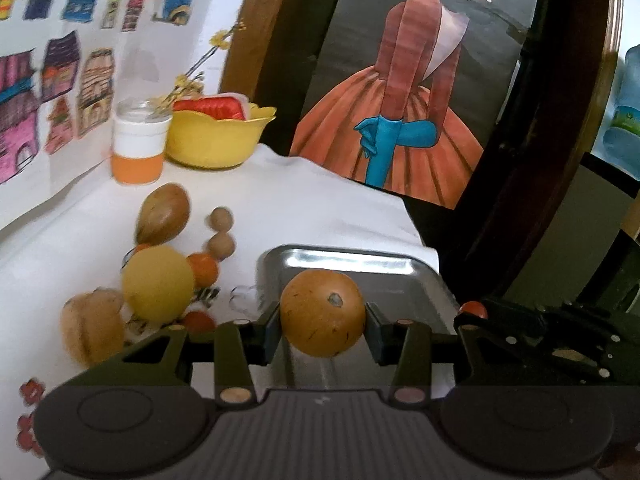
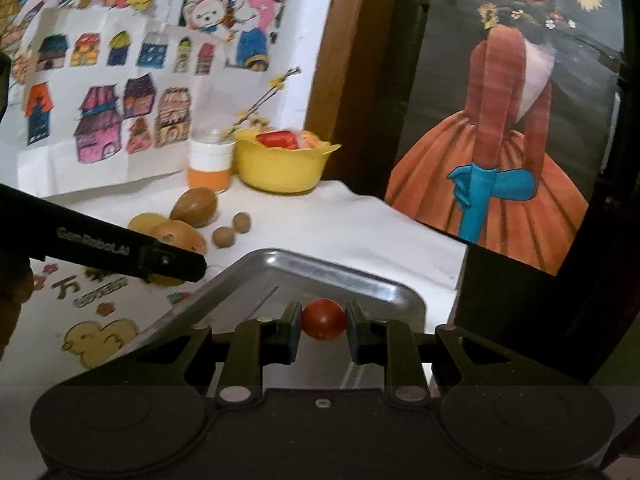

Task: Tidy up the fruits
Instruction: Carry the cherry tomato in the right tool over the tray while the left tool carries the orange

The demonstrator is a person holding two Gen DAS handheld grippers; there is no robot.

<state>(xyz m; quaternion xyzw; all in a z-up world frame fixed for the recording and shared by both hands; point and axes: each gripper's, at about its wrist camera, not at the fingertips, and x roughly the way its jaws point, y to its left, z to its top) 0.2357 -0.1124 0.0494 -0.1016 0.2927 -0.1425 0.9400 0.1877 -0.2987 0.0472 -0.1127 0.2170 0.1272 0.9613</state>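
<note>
My left gripper (image 1: 323, 326) is shut on a round brown-orange fruit (image 1: 322, 312), held over the near part of a metal tray (image 1: 360, 260). My right gripper (image 2: 323, 326) is shut on a small red tomato (image 2: 323, 319) above the same metal tray (image 2: 340, 274). In the right wrist view the left gripper's black body (image 2: 120, 250) crosses in from the left with the brown-orange fruit (image 2: 180, 238) in it. Left of the tray lie a yellow ball-like fruit (image 1: 158, 284), a brown oval fruit (image 1: 164, 213), two small brown round fruits (image 1: 221, 232), small orange fruits (image 1: 203, 268) and a tan fruit (image 1: 93, 326).
A yellow bowl (image 1: 218, 138) with red contents and a white-and-orange jar (image 1: 138, 146) stand at the back by the wall of drawings. The white tablecloth (image 1: 320, 208) ends at a right edge near a dark wooden frame (image 1: 560, 140) with a painted figure.
</note>
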